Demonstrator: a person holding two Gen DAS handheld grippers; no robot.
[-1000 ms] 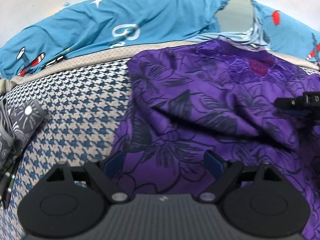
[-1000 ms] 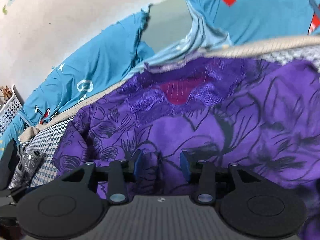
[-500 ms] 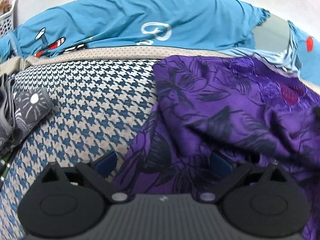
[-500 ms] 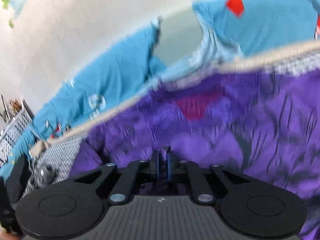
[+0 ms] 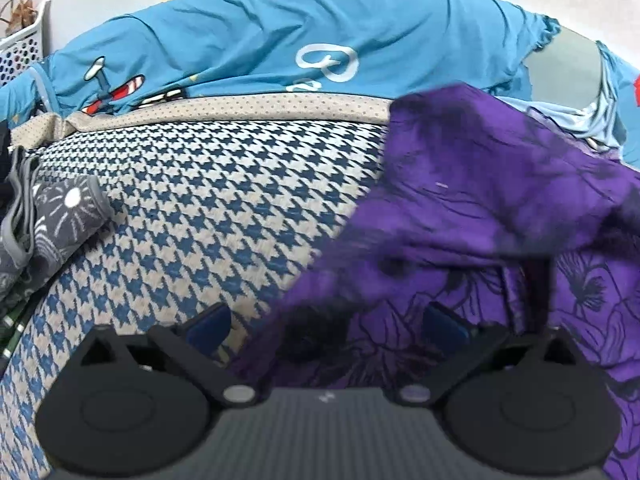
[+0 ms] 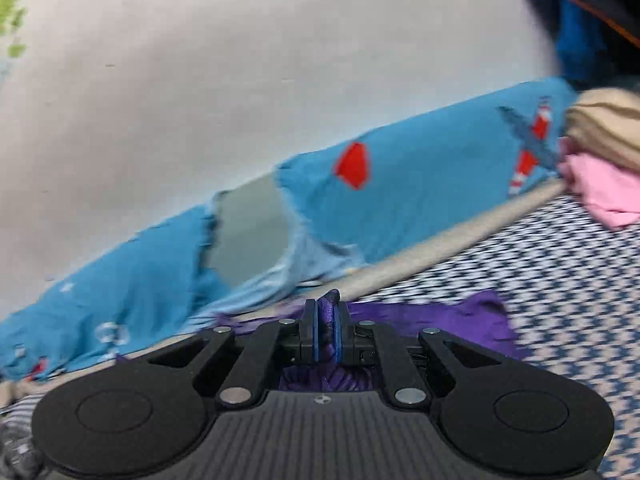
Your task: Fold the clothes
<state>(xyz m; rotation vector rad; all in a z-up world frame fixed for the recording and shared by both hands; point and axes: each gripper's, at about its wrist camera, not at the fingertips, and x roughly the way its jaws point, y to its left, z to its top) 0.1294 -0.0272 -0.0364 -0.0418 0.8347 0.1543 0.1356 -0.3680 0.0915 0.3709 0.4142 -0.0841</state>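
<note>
A purple garment with a dark flower print point(image 5: 480, 200) lies crumpled on the right half of the houndstooth bed cover point(image 5: 220, 200). My left gripper point(image 5: 326, 324) hovers low over the garment's left edge. Its jaws are opening wide, with the cloth's edge under the gap and neither blue pad pressing on it. My right gripper point(image 6: 328, 316) is shut on a fold of the purple garment point(image 6: 460, 316), and a tuft of cloth sticks up between its pads. That fold is raised off the bed, blurred in the left wrist view.
A blue printed sheet point(image 5: 280, 40) is bunched along the wall behind the bed. A grey patterned garment point(image 5: 60, 212) lies at the left edge, below a white basket point(image 5: 20, 48). Pink clothes point(image 6: 600, 192) and beige clothes point(image 6: 600, 120) are piled at the far right.
The right gripper has shut on a fold of the purple garment and risen, pulling cloth up. The left gripper's jaws have spread wider and it has shifted towards the garment's left edge.
</note>
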